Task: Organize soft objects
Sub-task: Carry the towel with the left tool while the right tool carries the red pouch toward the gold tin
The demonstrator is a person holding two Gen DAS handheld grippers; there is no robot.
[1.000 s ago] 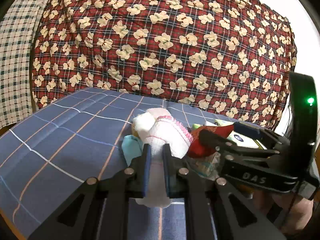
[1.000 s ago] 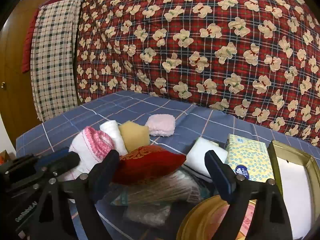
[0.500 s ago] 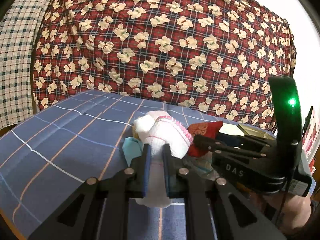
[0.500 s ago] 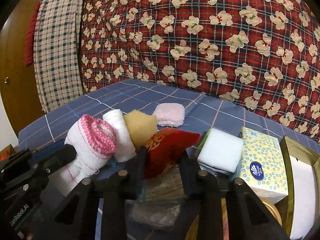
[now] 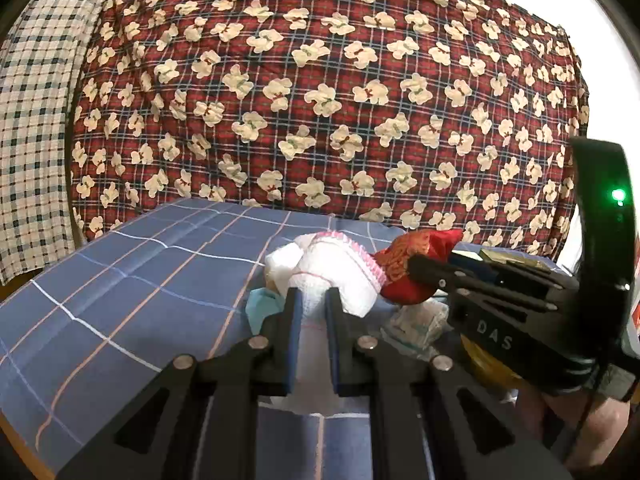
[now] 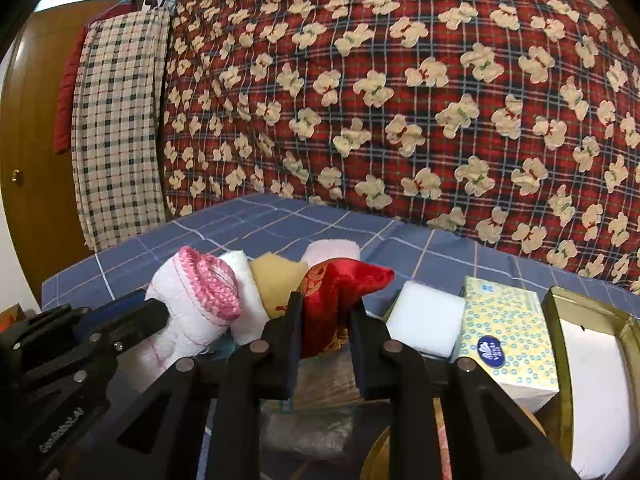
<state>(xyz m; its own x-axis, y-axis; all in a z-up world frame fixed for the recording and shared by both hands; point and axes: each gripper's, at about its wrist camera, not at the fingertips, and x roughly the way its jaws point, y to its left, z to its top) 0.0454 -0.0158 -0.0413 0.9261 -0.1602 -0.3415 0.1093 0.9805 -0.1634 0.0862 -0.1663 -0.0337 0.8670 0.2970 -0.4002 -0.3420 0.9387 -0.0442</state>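
right tool [image 6: 325,312], lately wide, now clamped on red pouch [image 6: 340,292]

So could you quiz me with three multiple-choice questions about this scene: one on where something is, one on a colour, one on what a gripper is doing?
1. Where does the tissue box sit, seen from the right wrist camera?
A. Right of the white foam block
B. Left of the pink-rimmed knit piece
C. On the bear-print quilt

2. What colour is the tablecloth?
A. Green
B. Blue with a line grid
C. Plain white

3. What is the right gripper doing?
A. Hanging open over nothing
B. Clamping the tissue box
C. Closed on the red satin pouch

Answers:
1 A: the box lies beside the block on its right.
2 B: blue cloth crossed by white and orange lines.
3 C: its jaws have just been closing, and both pads press the pouch.
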